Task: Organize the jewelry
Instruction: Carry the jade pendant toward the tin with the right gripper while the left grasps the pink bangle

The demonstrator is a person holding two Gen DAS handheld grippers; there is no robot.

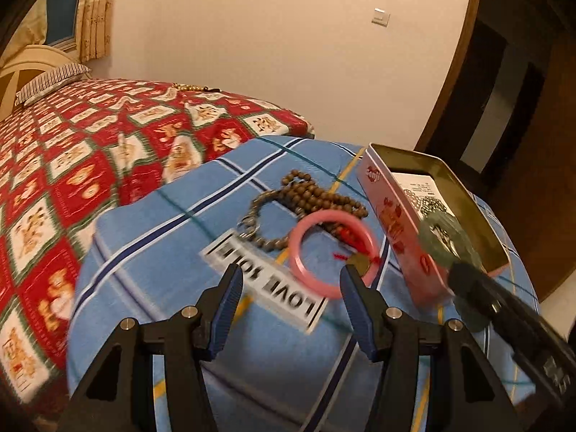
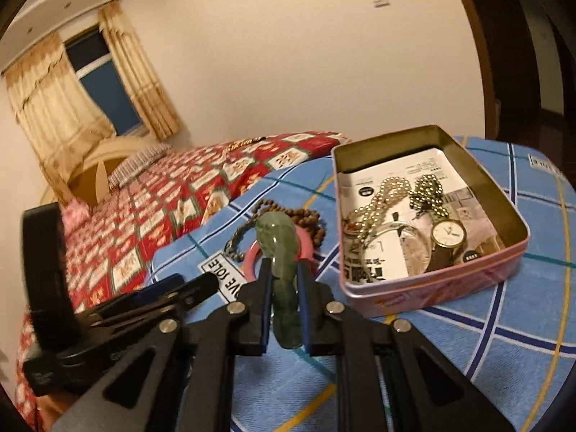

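Red quilt [image 1: 90,165]: far left, spread over the bed; a pale bead strand [image 1: 190,87] lies at its far edge
Blue checked cover [image 1: 151,237]: under all the jewelry, with a "LOVE" label printed on it
Left gripper [image 1: 289,280]: low over the blue cover, jaws standing well apart and nothing between them; the pink ring sits just beyond its right fingertip
Brown bead string [image 1: 309,194]: heaped on the cover left of the tin; a loop of it runs under the pink ring
Pink bangle [image 1: 333,252]: flat on the cover beside the beads; a red-corded charm lies across its right edge
Right gripper [image 2: 284,270]: jaws squeezed in tight on the green jade bangle [image 2: 277,237], held on edge above the cover and just short of the tin's near wall
Pink tin [image 2: 432,288]: right of everything, lid off; inside on printed paper lie a pearl strand [image 2: 378,198], a dark bead chain [image 2: 428,187], a clear bangle [image 2: 406,244] and a wristwatch [image 2: 448,235]
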